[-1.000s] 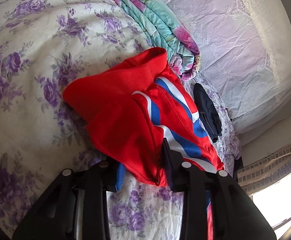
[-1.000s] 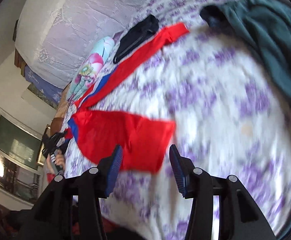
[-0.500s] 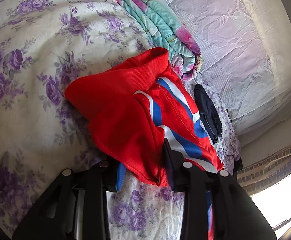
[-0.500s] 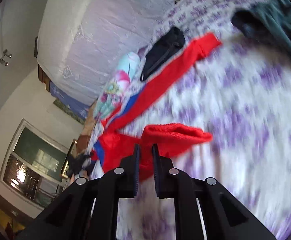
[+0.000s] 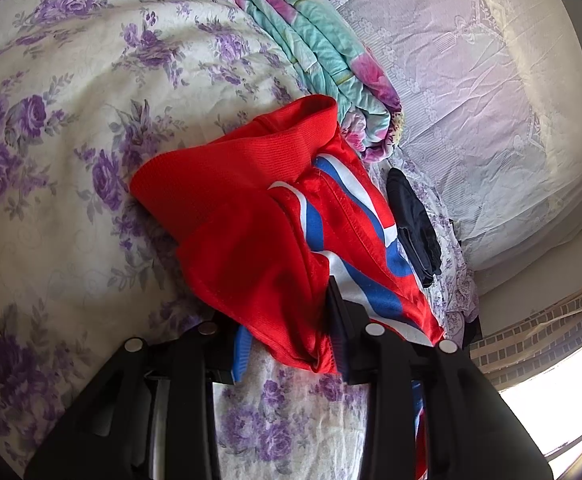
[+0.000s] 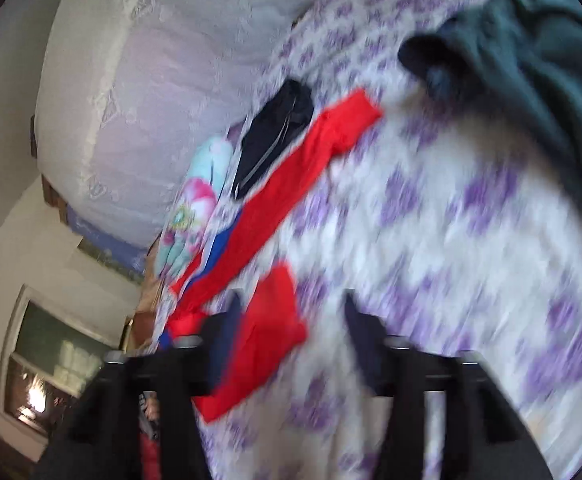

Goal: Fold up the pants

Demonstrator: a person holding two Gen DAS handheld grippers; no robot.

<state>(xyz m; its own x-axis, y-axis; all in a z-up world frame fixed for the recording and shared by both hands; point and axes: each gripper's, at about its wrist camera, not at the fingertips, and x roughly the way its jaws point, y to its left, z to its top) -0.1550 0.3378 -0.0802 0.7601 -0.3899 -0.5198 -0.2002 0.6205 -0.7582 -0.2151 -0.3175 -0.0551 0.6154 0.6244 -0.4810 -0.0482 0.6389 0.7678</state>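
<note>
Red pants with blue and white side stripes lie bunched on the purple-flowered bedsheet. My left gripper is shut on their near edge, with cloth pinched between the pads. In the blurred right wrist view, one leg of the pants stretches away to its cuff. A folded-over red part lies on the sheet beside the left finger. My right gripper is opening, its jaws wide; the red cloth lies between them and is not pressed.
A folded teal and pink floral quilt lies just beyond the pants. A black garment sits beside the stretched leg, and a dark teal garment lies at the far right. A white lace-covered headboard borders the bed.
The right gripper closed on the red leg, carried it sideways, and now stands wide apart with the cloth lying folded beside it. The left gripper kept its grip and place.
</note>
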